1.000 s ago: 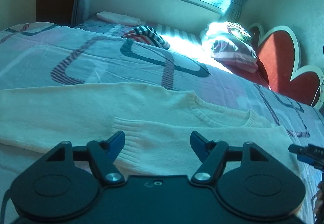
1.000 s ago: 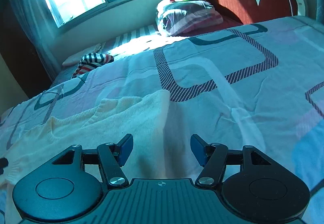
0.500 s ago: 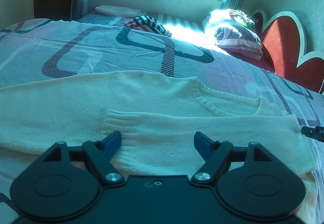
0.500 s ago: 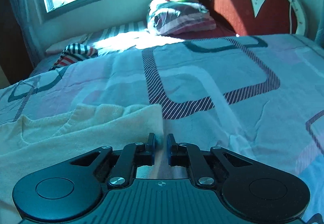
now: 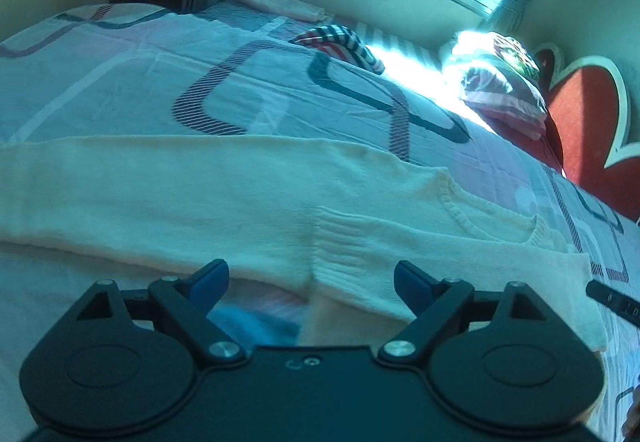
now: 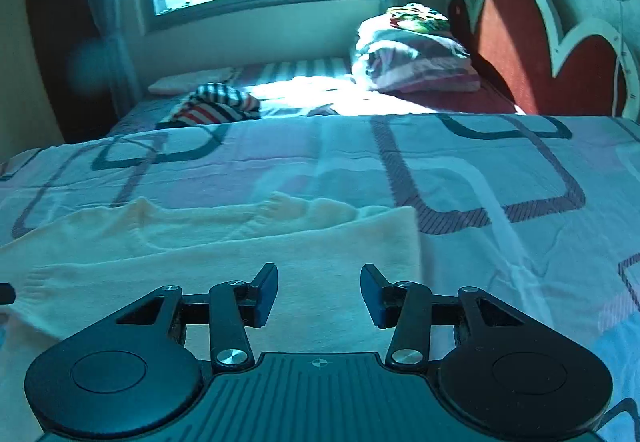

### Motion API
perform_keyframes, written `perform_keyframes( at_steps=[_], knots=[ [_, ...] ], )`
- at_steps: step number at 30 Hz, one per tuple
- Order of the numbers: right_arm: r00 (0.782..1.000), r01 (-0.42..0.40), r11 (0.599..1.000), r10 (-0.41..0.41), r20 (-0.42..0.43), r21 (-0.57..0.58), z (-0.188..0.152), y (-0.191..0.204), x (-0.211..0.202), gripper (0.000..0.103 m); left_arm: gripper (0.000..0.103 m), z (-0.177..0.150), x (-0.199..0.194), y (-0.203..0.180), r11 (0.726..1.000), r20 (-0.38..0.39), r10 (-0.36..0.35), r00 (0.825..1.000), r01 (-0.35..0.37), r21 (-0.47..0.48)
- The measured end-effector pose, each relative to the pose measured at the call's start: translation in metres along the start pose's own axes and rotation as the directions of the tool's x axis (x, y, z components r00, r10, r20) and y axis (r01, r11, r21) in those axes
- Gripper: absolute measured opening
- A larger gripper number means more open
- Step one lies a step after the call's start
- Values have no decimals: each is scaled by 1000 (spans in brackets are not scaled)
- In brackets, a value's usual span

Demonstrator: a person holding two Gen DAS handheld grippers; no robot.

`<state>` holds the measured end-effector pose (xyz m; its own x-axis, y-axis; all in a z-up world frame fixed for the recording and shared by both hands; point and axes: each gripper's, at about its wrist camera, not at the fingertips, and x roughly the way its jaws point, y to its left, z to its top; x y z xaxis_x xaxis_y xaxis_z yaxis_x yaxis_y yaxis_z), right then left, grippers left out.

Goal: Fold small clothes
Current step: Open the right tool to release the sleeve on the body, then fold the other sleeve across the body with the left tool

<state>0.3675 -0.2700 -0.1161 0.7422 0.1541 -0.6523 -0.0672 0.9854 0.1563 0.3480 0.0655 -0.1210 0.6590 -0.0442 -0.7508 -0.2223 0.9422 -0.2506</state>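
A cream knit sweater [image 5: 224, 186] lies flat across the patterned bedspread, one sleeve folded over its body with the ribbed cuff [image 5: 348, 246] near the middle. My left gripper [image 5: 310, 280] is open just above the sweater's near edge by the cuff. The sweater also shows in the right wrist view [image 6: 208, 254], neckline away from me. My right gripper [image 6: 319, 292] is open and empty over the sweater's near right part. The tip of the right gripper [image 5: 612, 300] shows at the right edge of the left wrist view.
The bedspread [image 6: 480, 170] stretches far and right. A striped garment [image 6: 218, 106] and a folded pale cloth [image 6: 192, 80] lie near the window. A pile of pillows and bedding [image 6: 412, 54] sits by the red heart-shaped headboard [image 6: 516, 42].
My right gripper closed at the sweater's right edge half a second ago and has now opened over the sweater. My left gripper stayed open and shifted left, toward the cuff.
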Motion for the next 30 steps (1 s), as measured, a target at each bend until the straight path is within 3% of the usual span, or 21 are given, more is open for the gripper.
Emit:
perform_keyframes(
  at_steps=[6,14,17,25,27,30],
  knots=[
    [990,-134,989,132,-41,-65,-11,71,4,46,82,-1,-28,85,977,8,49,999,-47,-208],
    [969,-240,963,232,-83,-120,-22,150,22,46,72,-9,-55,184,909,28,155,988,-131,-395],
    [966,-251,957,240,-91,-141,-25,167,30,46,61,-12,-55,218,872,48,133,990,-94,-481],
    [974,-212,967,198,-112,-141,-25,182,53,46,60,5,-35,255,808,178,98,979,27,-589],
    [975,-204,969,189,-115,-137,-24,183,57,46,52,12,-28,258,806,196,112,974,26,-592],
    [974,-199,970,180,-134,-143,-26,187,66,46,20,18,-20,263,801,192,131,973,10,-598]
  ],
)
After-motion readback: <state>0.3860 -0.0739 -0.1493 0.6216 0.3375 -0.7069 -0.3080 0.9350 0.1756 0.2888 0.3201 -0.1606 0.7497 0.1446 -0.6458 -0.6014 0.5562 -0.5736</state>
